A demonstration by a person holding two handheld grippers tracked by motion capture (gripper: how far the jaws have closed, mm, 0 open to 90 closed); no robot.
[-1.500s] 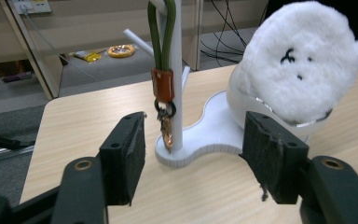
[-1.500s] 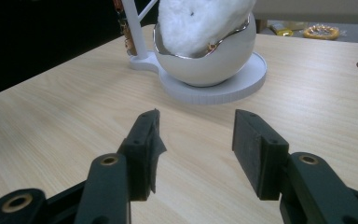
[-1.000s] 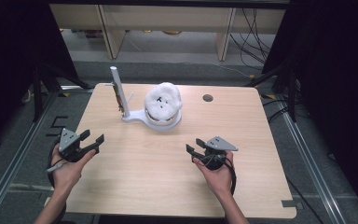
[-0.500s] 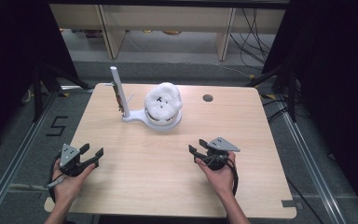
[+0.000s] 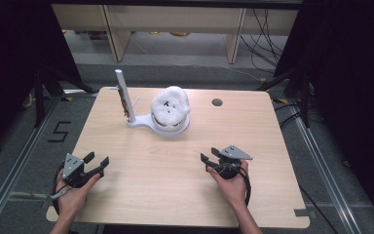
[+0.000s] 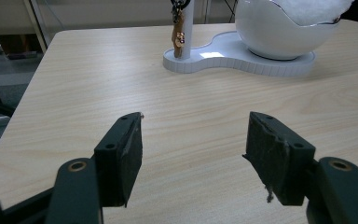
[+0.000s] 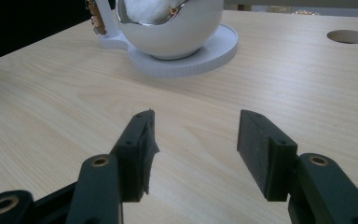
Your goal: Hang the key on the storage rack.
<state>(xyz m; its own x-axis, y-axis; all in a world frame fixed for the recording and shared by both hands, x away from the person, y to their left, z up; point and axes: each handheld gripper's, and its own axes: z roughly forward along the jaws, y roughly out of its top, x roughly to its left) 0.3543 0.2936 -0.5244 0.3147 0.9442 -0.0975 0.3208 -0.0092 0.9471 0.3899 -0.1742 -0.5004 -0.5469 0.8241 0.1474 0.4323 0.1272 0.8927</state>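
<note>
A white stand (image 5: 139, 122) rests at the back middle of the wooden table (image 5: 151, 195). Its upright post (image 5: 121, 92) carries a small brown keychain (image 5: 123, 105), and its round bowl (image 5: 171, 127) holds white fluff (image 5: 170, 107). My left gripper (image 5: 97, 159) lies low at the near left, open and empty, pointing toward the stand (image 6: 228, 56). My right gripper (image 5: 209, 154) is at the near right. Its jaws have just been opening, and nothing lies between them. In the left gripper view the keychain (image 6: 179, 32) hangs beside the bowl (image 6: 279, 32). The right gripper view looks at the bowl (image 7: 172, 32).
A round cable hole (image 5: 217, 102) sits in the table's back right. Bare wood stretches between both grippers and the stand. Shelf legs and cables stand on the floor beyond the far edge. Black curtains flank both sides.
My left gripper has come down and toward the near edge of the table. The right hand has stayed where it was.
</note>
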